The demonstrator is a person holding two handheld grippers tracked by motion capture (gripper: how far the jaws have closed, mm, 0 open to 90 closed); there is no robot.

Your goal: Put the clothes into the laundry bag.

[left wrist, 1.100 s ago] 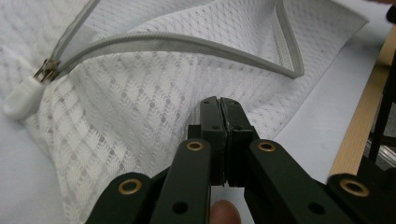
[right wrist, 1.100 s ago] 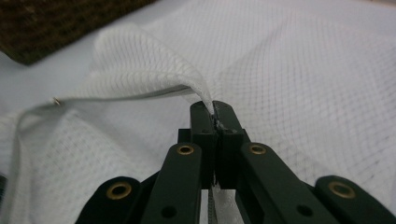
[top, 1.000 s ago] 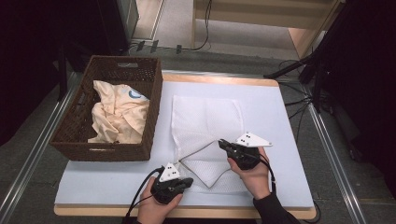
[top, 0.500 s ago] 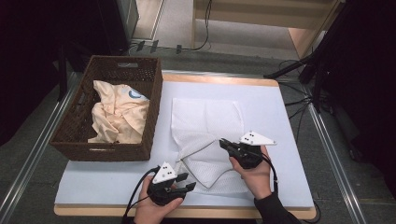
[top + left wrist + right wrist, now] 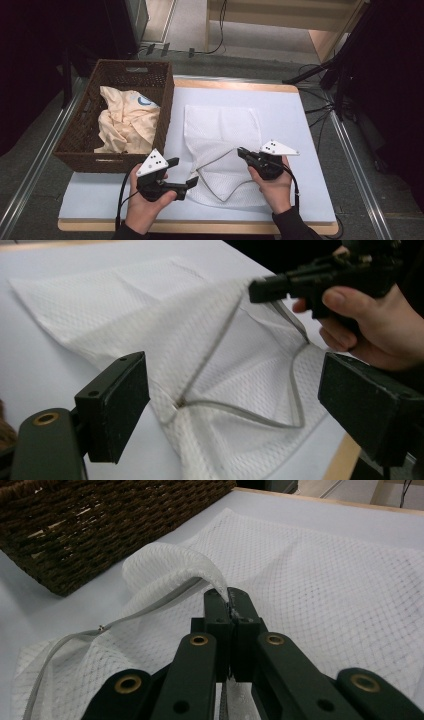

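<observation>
The right gripper [image 5: 243,153] is pinching a folded-over edge of the white mesh garment [image 5: 222,130], its jaws pressed together on the fabric just ahead of its fingertips; in the right gripper view the cloth is curling up and over the closed jaws [image 5: 231,600]. It is holding that edge raised, which I judge is meant to keep the fold in place while the other hand repositions.

The left gripper [image 5: 184,173] is hovering above the desk [image 5: 310,125], just to the near-left of the garment, with its jaws spread. They have just been opening, and nothing is lying between them: in the left gripper view the two pads [image 5: 120,400] are standing apart with the cloth lying below and beyond them, untouched. The grey zipper line [image 5: 235,410] of the garment is running in a V shape straight ahead of this gripper, and the right gripper [image 5: 265,287] is showing farther off, above the cloth.

The garment itself is lying mostly flat on the desk ahead of both grippers, its far half smooth, its near half doubled into a diagonal flap. To the left of the left gripper a woven basket [image 5: 82,150] is holding a cream cloth [image 5: 125,125], probably waiting its turn or already sorted. The open left gripper looks ready to take a new hold along the near edge.
</observation>
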